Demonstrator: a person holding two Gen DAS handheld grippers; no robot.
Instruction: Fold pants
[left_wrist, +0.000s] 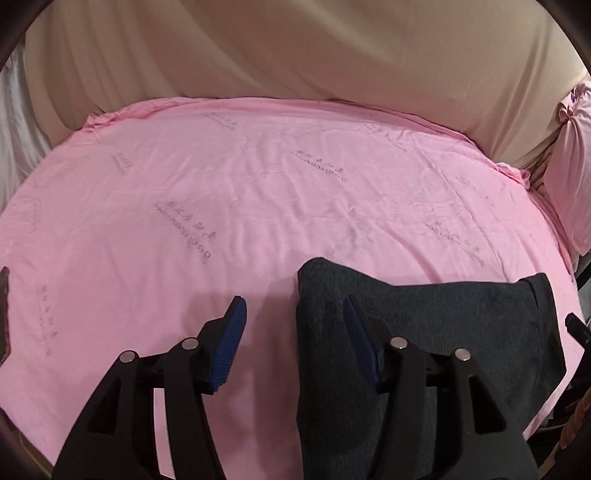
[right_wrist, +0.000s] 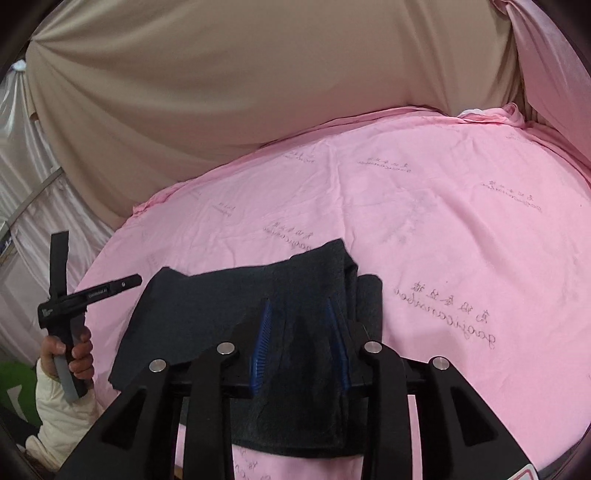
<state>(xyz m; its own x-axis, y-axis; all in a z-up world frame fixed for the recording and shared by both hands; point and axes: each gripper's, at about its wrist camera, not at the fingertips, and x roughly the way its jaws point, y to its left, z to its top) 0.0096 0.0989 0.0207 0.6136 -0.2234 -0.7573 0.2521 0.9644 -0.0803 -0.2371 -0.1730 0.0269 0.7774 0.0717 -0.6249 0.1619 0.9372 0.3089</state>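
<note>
Dark folded pants (right_wrist: 280, 332) under spread right fingers (right_wrist: 261, 332), beside spread left fingers (left_wrist: 236, 325).

Place: makeshift recording booth | surface: pink printed sheet (left_wrist: 258, 177) spread flat | backdrop: beige drapes (right_wrist: 221, 92), white curtain (right_wrist: 22, 177)

Soft, even indoor light, faint shadows beneath each claw; strong fisheye bending, dark vignetted corners, slight softness.
</note>
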